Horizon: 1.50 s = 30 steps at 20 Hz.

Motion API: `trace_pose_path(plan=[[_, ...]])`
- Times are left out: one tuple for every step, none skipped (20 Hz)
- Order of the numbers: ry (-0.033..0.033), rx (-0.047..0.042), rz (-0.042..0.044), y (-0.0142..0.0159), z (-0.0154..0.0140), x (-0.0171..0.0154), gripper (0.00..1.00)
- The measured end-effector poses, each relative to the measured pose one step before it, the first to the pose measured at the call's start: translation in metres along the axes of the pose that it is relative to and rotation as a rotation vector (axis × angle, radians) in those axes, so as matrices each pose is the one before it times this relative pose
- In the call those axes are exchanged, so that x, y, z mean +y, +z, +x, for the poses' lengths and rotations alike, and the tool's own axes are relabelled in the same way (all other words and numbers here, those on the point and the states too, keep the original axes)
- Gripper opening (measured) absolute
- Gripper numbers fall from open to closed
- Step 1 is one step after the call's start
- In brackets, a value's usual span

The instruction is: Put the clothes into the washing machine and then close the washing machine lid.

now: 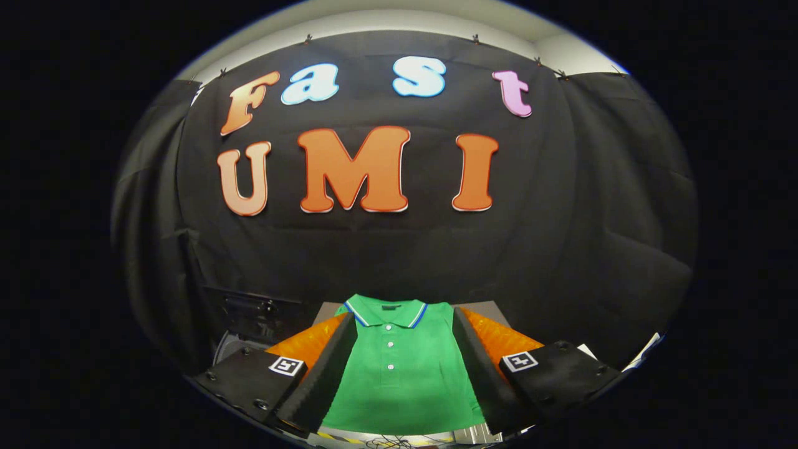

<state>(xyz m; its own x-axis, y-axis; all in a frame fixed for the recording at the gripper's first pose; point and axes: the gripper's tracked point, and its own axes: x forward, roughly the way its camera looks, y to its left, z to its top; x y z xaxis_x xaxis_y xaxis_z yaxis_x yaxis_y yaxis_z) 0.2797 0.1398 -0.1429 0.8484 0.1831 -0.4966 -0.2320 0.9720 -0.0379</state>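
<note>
Your gripper point(399, 374) stood nearest, its two ridged fingers point(321, 374) spread wide and holding nothing. Between them, just ahead, lay the green short-sleeved polo shirt point(402, 374), flat and face up, white buttons down the placket, its collar edged in white and blue. It rested on a grey tabletop point(489, 307) against the black cloth wall point(592, 218). A dark rounded appliance point(246, 315) sat beyond your left finger; I could not tell whether anything was inside.

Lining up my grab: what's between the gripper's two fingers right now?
In the gripper view, the green polo shirt lies flat between the open gripper's fingers, untouched.
</note>
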Motion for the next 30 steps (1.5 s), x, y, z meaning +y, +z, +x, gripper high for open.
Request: trace_pose_path(plan=[[0.00483,0.02684,-0.00712,-0.00767,0.00973,0.00346,1.00],[0.00229,0.02732,-0.00556,-0.00642,0.01021,0.00103,1.00],[0.00265,0.02383,-0.00411,-0.00728,0.00856,-0.00044,1.00],[0.00191,0.02173,-0.00075,-0.00545,0.01040,0.00149,1.00],[0.00117,0.02540,-0.00220,-0.00659,0.01080,0.00042,1.00],[0.00279,0.03015,-0.00457,-0.00597,0.01082,0.00220,1.00],[0.00376,0.03141,-0.00593,-0.00512,0.01176,0.00269,1.00],[0.00178,0.03344,-0.00643,-0.00625,0.01048,-0.00012,1.00],[0.00561,0.03756,-0.00874,-0.00662,0.00870,0.00091,1.00],[0.01173,0.04450,-0.00923,-0.00866,0.00781,0.00080,1.00],[0.00547,0.04189,0.00031,-0.00682,0.00721,0.00017,1.00],[0.00311,0.04621,0.00003,-0.00702,0.00744,-0.00178,1.00],[-0.00034,0.03843,0.00349,-0.00577,0.00566,-0.00229,1.00],[-0.00063,0.03177,0.00850,-0.00515,0.00689,-0.00102,1.00],[0.00642,0.02785,0.00663,-0.00363,0.00577,0.00069,1.00],[0.00305,0.02779,0.00498,-0.00465,0.00680,0.00028,1.00],[-0.00023,0.02030,0.00940,-0.00321,0.00289,-0.00045,1.00],[0.00792,-0.00129,0.01238,0.00272,-0.00029,0.00159,1.00],[-0.00470,0.00556,0.00255,0.00072,0.00195,-0.00155,0.99],[0.00100,0.01403,-0.00283,-0.00029,0.00013,-0.00032,0.99],[0.01553,0.02913,0.00158,-0.00264,-0.00089,0.00323,1.00],[0.00497,0.03130,0.00836,-0.00110,-0.00092,0.00053,0.99],[0.00994,0.03939,0.01488,-0.00031,0.00247,-0.00103,0.98],[0.01175,0.03858,0.01318,-0.00173,0.00091,0.00080,0.99],[0.00827,0.01874,0.01078,0.00161,-0.00011,-0.00096,0.99],[0.00330,0.02470,-0.00368,-0.00043,0.00136,0.00042,0.99],[-0.00190,0.02180,-0.01795,-0.00040,0.00081,-0.00009,0.99],[-0.00458,0.03291,-0.01774,-0.00065,0.00111,-0.00028,0.99],[-0.00257,0.01850,-0.00089,0.00124,-0.00196,0.00195,0.99],[0.00040,0.01776,-0.00444,0.00094,0.00083,0.00069,0.99]])
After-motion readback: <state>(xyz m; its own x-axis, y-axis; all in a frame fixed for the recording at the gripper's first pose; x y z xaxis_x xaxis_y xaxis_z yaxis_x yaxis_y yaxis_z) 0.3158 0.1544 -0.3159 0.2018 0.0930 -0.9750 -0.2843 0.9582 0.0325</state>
